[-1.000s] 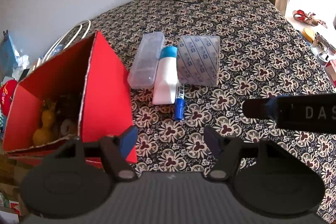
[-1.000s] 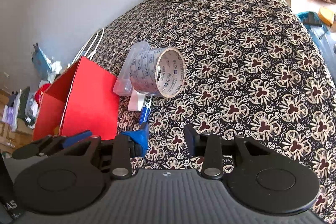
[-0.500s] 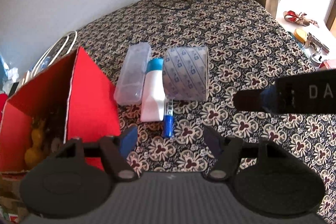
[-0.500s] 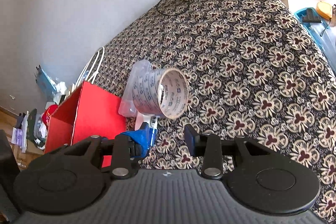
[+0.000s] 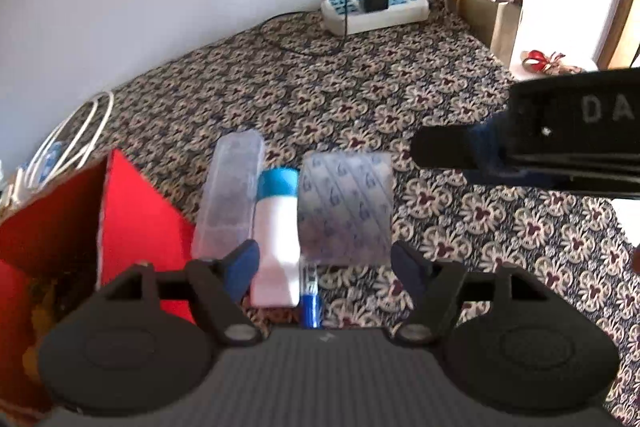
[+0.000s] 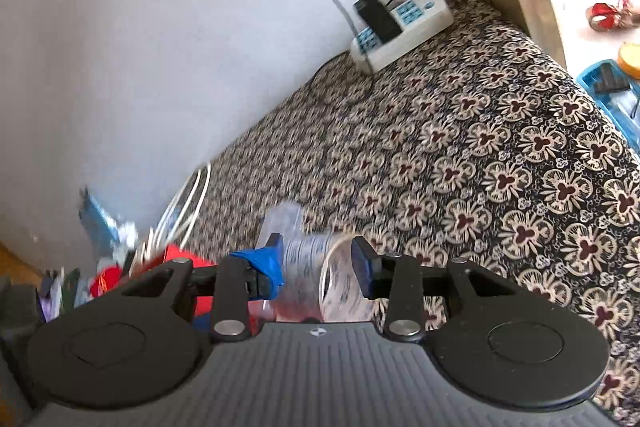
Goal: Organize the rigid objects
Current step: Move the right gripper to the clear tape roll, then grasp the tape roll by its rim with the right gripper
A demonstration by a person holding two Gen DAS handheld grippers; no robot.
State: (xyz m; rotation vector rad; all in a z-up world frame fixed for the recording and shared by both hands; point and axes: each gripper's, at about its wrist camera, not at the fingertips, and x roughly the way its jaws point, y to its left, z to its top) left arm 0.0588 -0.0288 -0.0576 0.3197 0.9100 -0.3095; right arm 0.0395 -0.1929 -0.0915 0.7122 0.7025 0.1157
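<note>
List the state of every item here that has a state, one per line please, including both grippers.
left gripper: open, nothing between its fingers
right gripper: open, tape roll between its fingers, no pad seen pressing it
tape roll: lying on its side
white tube: lying flat, blue cap on
clear case: closed, lying flat
blue marker: lying flat, mostly hidden
red box: open at the top, things inside
power strip: black adapter plugged in

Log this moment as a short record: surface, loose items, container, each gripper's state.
surface: patterned cloth
loose items: clear case, white tube, blue pen, tape roll, side by side
container: red box, left of the items, open
left gripper: jaws open, just widened, nothing gripped
right gripper: jaws open, around the tape roll
</note>
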